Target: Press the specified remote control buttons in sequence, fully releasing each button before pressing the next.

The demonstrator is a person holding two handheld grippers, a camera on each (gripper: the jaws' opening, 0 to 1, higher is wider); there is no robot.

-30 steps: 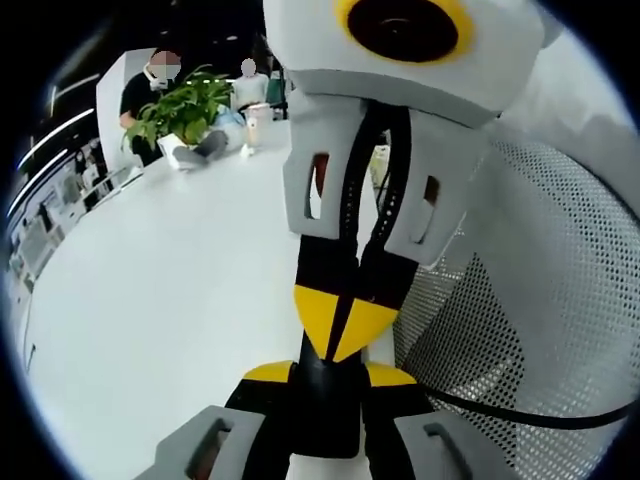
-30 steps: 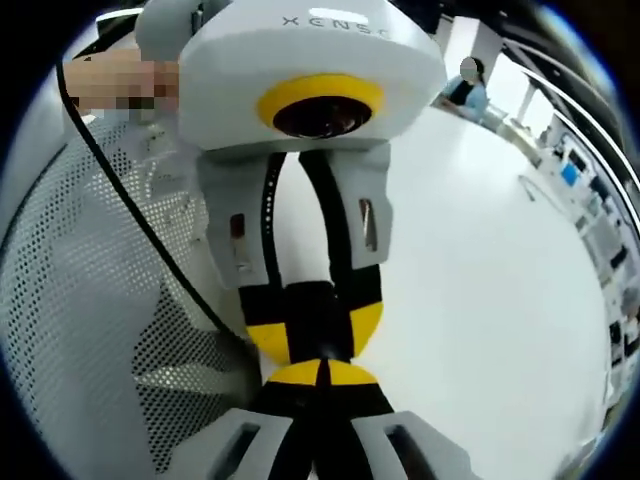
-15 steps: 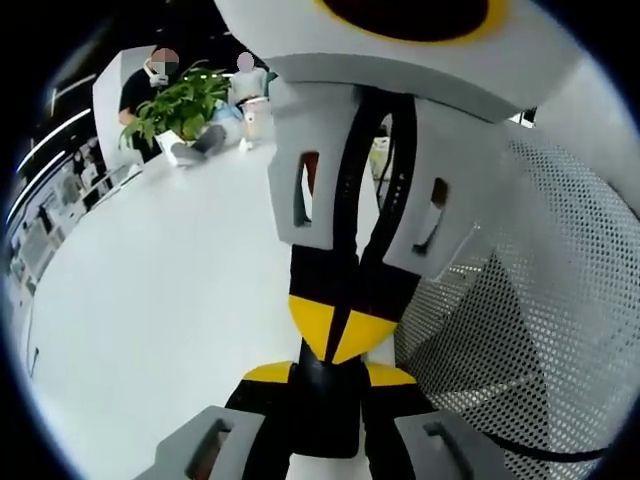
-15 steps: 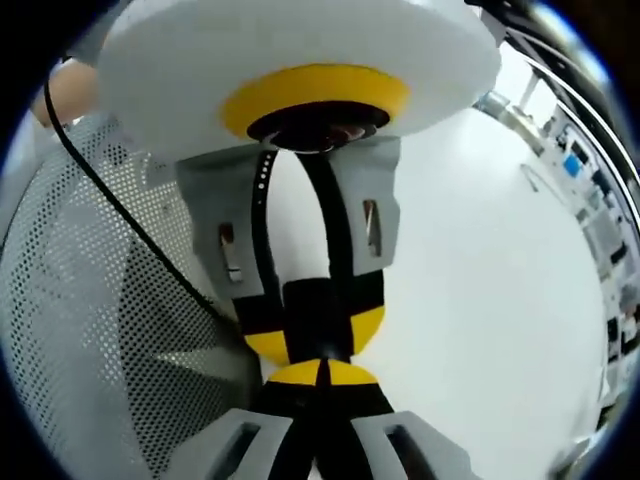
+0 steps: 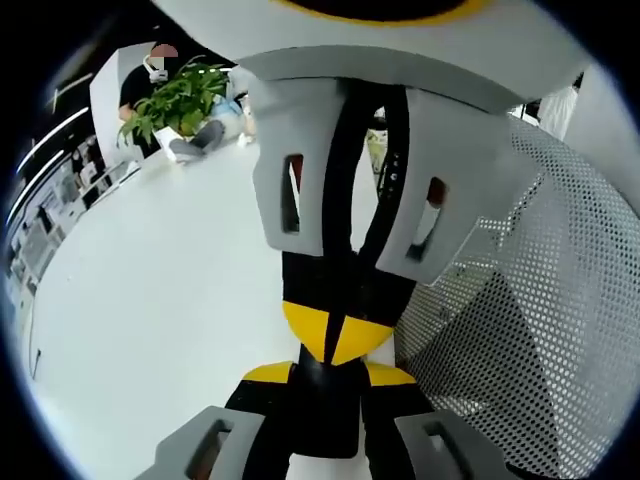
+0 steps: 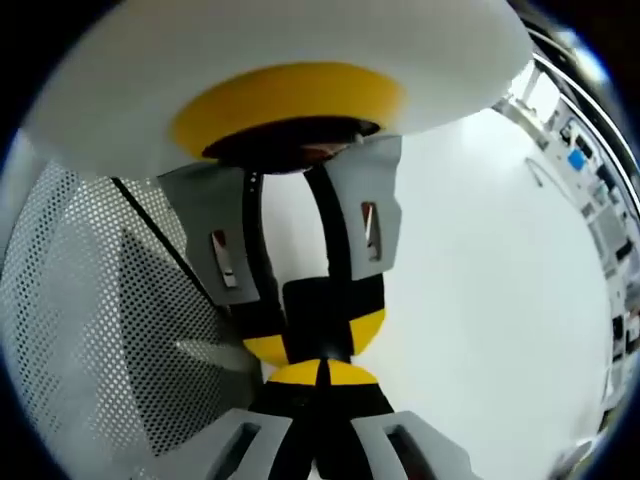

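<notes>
Remote control (image 5: pixel 325 420) clamped in left hand-held gripper (image 5: pixel 328 376), right hand-held gripper (image 5: pixel 335 338) touching it.

My left tongs (image 5: pixel 325 372) meet the right tongs (image 5: pixel 335 345) tip to tip over the white tabletop (image 5: pixel 160 290); perforated white mesh panel (image 5: pixel 540 330) right; leafy green potted plant (image 5: pixel 175 100) far behind.

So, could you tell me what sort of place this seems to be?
Probably an open office or lab: a long white table, a potted plant with a person seated behind it, and a white mesh chair alongside.
</notes>
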